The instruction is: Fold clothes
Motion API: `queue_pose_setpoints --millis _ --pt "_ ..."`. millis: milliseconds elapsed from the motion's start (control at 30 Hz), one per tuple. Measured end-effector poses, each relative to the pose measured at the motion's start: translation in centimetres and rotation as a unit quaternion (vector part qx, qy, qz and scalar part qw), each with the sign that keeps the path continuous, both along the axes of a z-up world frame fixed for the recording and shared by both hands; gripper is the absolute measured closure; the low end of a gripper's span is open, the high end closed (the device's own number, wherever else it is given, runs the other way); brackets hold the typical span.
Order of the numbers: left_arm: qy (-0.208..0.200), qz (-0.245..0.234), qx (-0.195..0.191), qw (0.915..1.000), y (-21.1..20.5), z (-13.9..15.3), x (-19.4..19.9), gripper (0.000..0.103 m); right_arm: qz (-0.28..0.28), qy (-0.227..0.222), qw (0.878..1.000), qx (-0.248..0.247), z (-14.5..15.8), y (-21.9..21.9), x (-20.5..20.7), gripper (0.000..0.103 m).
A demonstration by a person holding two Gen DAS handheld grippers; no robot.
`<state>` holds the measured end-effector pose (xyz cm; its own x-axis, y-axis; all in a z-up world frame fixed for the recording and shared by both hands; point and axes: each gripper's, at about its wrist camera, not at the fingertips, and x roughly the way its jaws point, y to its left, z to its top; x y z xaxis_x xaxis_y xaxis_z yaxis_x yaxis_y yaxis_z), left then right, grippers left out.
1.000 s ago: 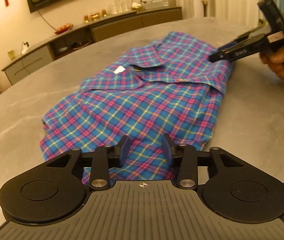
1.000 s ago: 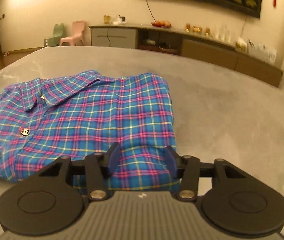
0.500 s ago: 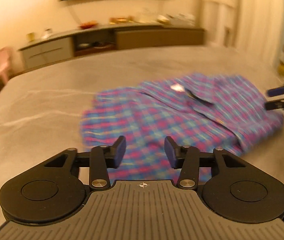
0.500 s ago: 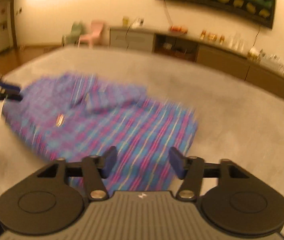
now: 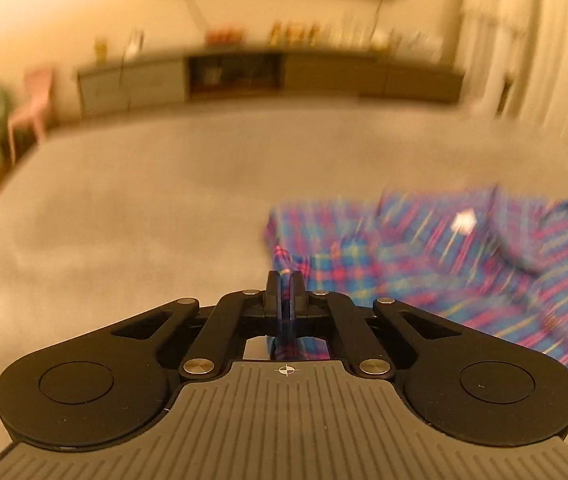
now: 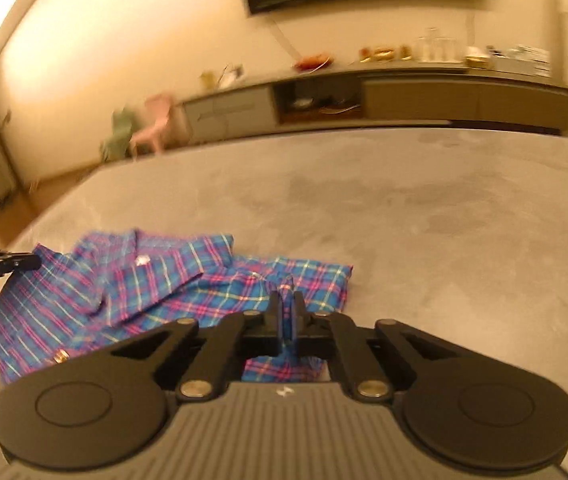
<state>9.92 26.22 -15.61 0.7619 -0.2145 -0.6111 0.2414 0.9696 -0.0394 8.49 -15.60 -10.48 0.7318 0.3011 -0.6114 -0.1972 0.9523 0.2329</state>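
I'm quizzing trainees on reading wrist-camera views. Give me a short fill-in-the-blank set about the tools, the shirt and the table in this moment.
1. The left tool is ____ on an edge of the blue-and-pink plaid shirt.
2. The right tool grips the same ____.
3. The shirt lies on a grey stone-look ____.
4. The white label sits inside the shirt's ____.

Missing words: shut; shirt; table; collar
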Motion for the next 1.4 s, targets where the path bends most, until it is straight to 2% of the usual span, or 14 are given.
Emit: queue_pose_setpoints --millis 67,233,267,367,400,500,600,667,767,967,1033,1233,1267,1400 --pt "-0.022 -0.005 -0.009 0.9997 -0.5 0.9 0.3 0.103 -0.020 0.011 1.000 -0.011 -1.0 0.0 -0.4 0.100" --pt "0.034 -0.003 0.010 0.9994 -0.8 -3.0 3.5 0.103 -0.024 0.015 0.998 -0.055 -2.2 1.0 -0.8 0.099" --pt "0.032 0.003 0.009 0.9994 -0.7 -2.6 3.4 0.095 -0.023 0.015 0.997 -0.068 -2.1 1.2 -0.9 0.097" --pt "0.008 0.031 0.010 0.9994 -0.2 -0.6 2.2 0.080 -0.070 -0.005 0.989 -0.134 -0.5 1.7 -2.3 0.060" --pt "-0.007 0.043 0.015 0.9989 -0.1 0.3 1.4 0.077 -0.092 -0.033 0.983 -0.159 0.5 2.1 -3.5 0.059" --pt "-0.047 0.011 0.009 0.9988 -1.3 2.8 -2.3 0.076 -0.068 -0.092 0.983 -0.146 3.7 4.1 -7.0 0.055" --pt "-0.031 -0.087 -0.010 0.9957 -4.1 2.7 -4.9 0.074 0.077 -0.074 0.988 -0.107 3.8 8.5 -9.6 0.054" --pt "-0.010 -0.115 0.024 0.9930 -5.9 0.6 -5.3 0.074 0.114 -0.036 0.986 -0.120 1.7 10.2 -10.1 0.058" --pt "0.009 -0.098 0.078 0.9921 -6.6 -2.7 -4.8 0.068 0.076 -0.013 0.988 -0.132 -1.5 8.8 -10.5 0.062" --pt "0.014 -0.092 0.071 0.9931 -6.4 -2.8 -4.1 0.065 0.059 -0.006 0.990 -0.127 -1.2 7.0 -10.9 0.062" --pt "0.014 -0.075 0.067 0.9948 -6.0 -1.8 -6.3 0.074 0.043 -0.004 0.991 -0.128 -0.9 7.0 -10.9 0.064" --pt "0.017 -0.126 0.041 0.9910 -6.4 -0.6 -9.7 0.067 0.061 -0.027 0.991 -0.115 -0.7 7.4 -11.7 0.063" --pt "0.025 -0.114 0.048 0.9920 -6.5 -1.1 -9.4 0.067 0.062 -0.025 0.991 -0.118 -1.0 7.2 -11.0 0.055" --pt "0.042 -0.066 0.044 0.9959 -6.9 -2.1 -7.3 0.065 0.062 -0.019 0.989 -0.132 -2.4 6.6 -8.1 0.052"
